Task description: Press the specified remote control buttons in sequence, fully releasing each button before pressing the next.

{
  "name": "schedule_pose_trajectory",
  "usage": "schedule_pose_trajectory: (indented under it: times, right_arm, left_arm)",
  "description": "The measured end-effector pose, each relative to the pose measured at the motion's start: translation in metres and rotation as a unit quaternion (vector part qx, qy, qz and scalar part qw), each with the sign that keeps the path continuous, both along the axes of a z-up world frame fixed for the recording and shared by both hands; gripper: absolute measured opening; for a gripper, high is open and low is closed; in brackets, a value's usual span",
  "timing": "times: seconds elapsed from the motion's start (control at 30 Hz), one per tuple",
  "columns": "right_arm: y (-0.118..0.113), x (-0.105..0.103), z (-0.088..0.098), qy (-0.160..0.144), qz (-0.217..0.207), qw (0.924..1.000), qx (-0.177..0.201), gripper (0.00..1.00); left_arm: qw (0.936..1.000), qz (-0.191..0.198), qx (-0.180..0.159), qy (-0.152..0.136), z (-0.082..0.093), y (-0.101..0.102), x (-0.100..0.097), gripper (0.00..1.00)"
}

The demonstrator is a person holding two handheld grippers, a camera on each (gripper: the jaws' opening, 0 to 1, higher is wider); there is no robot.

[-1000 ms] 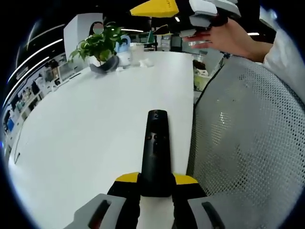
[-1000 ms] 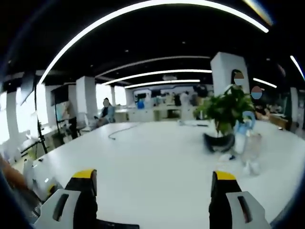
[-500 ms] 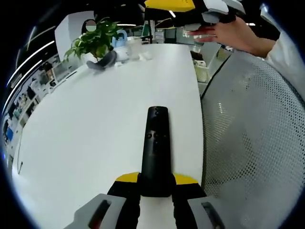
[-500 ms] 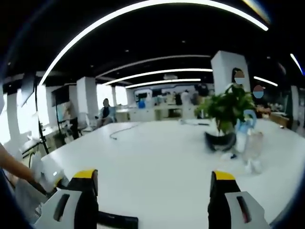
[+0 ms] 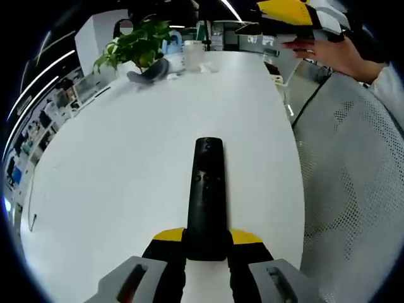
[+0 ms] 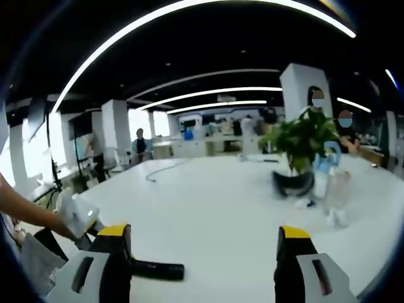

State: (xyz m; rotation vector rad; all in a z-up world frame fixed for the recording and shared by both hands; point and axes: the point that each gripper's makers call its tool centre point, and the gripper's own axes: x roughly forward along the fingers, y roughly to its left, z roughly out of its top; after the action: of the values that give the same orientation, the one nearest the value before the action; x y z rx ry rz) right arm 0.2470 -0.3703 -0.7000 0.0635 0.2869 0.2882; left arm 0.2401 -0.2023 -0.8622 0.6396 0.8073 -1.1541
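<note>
A long black remote control [image 5: 206, 197] points away from me over the white table [image 5: 113, 164], its near end clamped between the yellow-tipped jaws of my left gripper [image 5: 206, 238]. Small buttons show near its middle. In the right gripper view the same remote [image 6: 156, 269] sticks out from the left behind my jaw, held by the other gripper [image 6: 76, 218] in a person's hand. My right gripper [image 6: 201, 238] is open with nothing between its jaws, above the table [image 6: 221, 214]. It also shows at the top right of the left gripper view, the right gripper [image 5: 297, 14] in a hand.
A potted plant [image 5: 140, 49] in a dark pot, a blue-capped bottle and clear cups [image 6: 332, 189] stand at the table's far end. A grey mesh chair back [image 5: 353, 183] borders the table on the right. A cable [image 6: 161, 172] lies across the far table.
The left gripper view has swung so more table and less chair shows. In the right gripper view the remote and the hand holding it have come further in from the left.
</note>
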Motion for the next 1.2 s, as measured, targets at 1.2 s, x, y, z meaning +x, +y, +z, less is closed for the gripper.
schedule_pose_trajectory:
  times: [1.2]
  right_arm:
    - [-0.003,0.001,-0.007,0.016,-0.007,0.9998,-0.005,0.92]
  left_arm:
    - [0.9943,-0.046,0.096,0.004,0.0,0.025,0.097,0.24]
